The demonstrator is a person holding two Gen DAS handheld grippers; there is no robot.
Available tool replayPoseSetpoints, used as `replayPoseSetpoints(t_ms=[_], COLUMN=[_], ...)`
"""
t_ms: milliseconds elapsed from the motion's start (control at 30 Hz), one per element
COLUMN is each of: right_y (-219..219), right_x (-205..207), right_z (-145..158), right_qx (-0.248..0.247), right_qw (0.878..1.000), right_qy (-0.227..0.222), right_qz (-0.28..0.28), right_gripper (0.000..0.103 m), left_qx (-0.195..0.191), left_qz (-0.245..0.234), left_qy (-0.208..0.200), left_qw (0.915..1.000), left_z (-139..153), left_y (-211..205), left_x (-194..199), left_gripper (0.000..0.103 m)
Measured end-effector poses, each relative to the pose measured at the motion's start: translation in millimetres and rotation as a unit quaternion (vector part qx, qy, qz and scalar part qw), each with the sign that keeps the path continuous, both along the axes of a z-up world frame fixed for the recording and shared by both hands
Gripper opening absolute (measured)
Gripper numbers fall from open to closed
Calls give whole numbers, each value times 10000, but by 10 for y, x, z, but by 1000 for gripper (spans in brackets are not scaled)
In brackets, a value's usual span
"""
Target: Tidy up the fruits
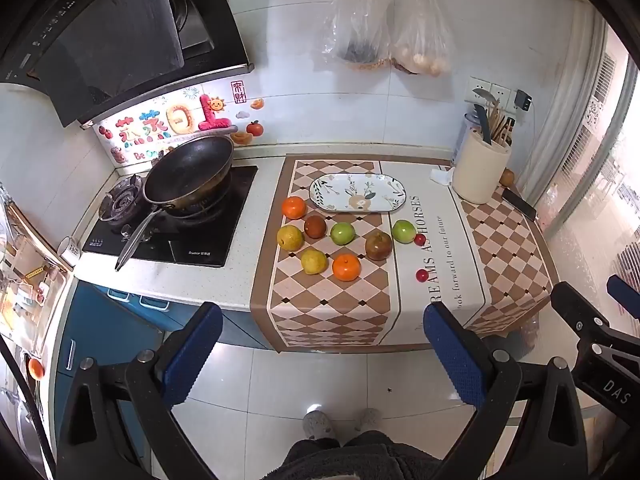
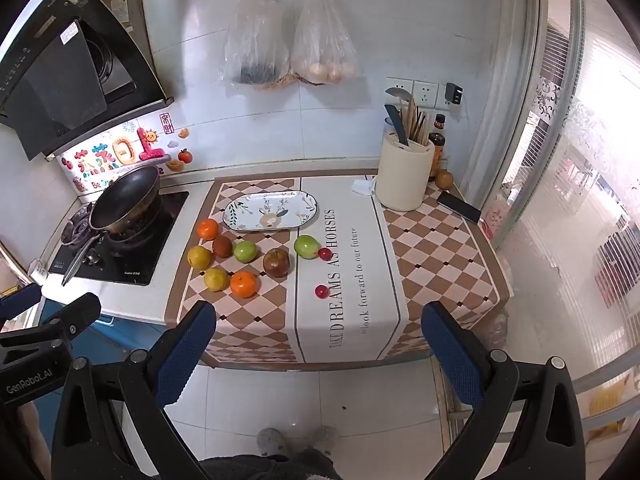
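Well back from the counter, the left gripper (image 1: 324,354) and the right gripper (image 2: 318,354) both hang over the floor tiles with jaws spread wide and nothing between them. Ahead of them, on the checkered cloth (image 1: 332,304), lie the fruits (image 1: 340,248) in a loose cluster, apart from both tools, just in front of the empty oval plate (image 1: 394,194).

hidden: dark bag (image 1: 357,50) contents unclear | cut off: fridge (image 1: 24,264) at left edge
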State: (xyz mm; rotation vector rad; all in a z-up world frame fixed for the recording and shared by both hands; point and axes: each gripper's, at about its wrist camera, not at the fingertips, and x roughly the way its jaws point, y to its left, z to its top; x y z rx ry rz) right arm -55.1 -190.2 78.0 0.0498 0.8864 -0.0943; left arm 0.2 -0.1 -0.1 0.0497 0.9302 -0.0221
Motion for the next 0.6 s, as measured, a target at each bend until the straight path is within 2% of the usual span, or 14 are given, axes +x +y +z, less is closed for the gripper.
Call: replayPoseSetpoints(t_ms=[600], right_y=[35], right_x=[30], right_z=[8], right_qx=[-63], right_qw=[10000], right_qy=[15], right_qz=[10], right_gripper=[103], left_qx=[-44], left_qz=[2], left_qy=[-20], left_qw=[10000], left_z=[-3], left_y=[3], left_x=[-1], left_gripper=[103])
